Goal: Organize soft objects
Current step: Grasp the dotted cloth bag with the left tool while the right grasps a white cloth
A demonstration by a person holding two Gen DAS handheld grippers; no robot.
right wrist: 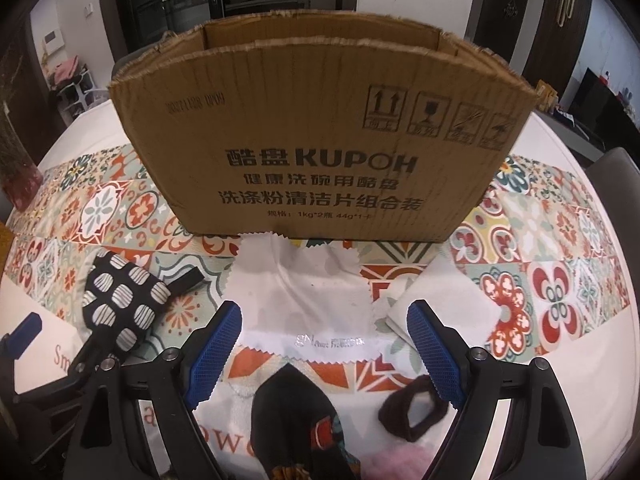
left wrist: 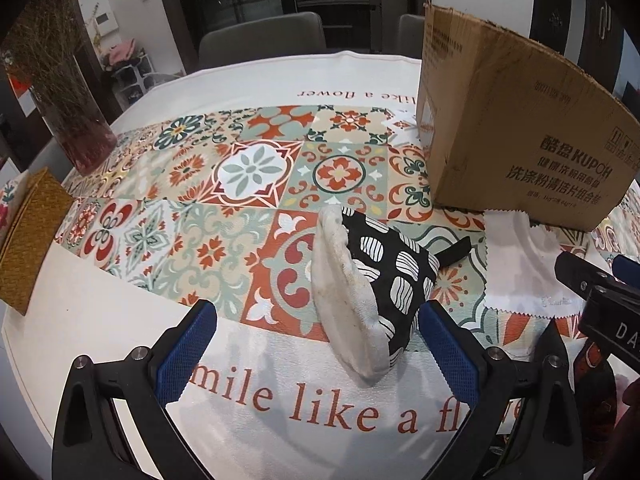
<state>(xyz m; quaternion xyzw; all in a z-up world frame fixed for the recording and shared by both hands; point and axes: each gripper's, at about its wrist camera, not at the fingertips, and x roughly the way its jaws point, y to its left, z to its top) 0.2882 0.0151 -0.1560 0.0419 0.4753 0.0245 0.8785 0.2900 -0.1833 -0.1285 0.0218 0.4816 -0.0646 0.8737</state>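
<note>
A black-and-white patterned oven mitt with a white lining lies on the table between my open left gripper's fingers; it also shows in the right wrist view. A white zigzag-edged cloth lies in front of an open cardboard box, also seen in the left wrist view. My right gripper is open and empty above the cloth. A black patterned sock, a dark brown hair band and something pink lie under it.
The box stands at the right of the patterned tablecloth. A glass vase of dried flowers and a woven yellow mat are at the left. A white folded cloth lies right of the zigzag cloth. Chairs stand behind the table.
</note>
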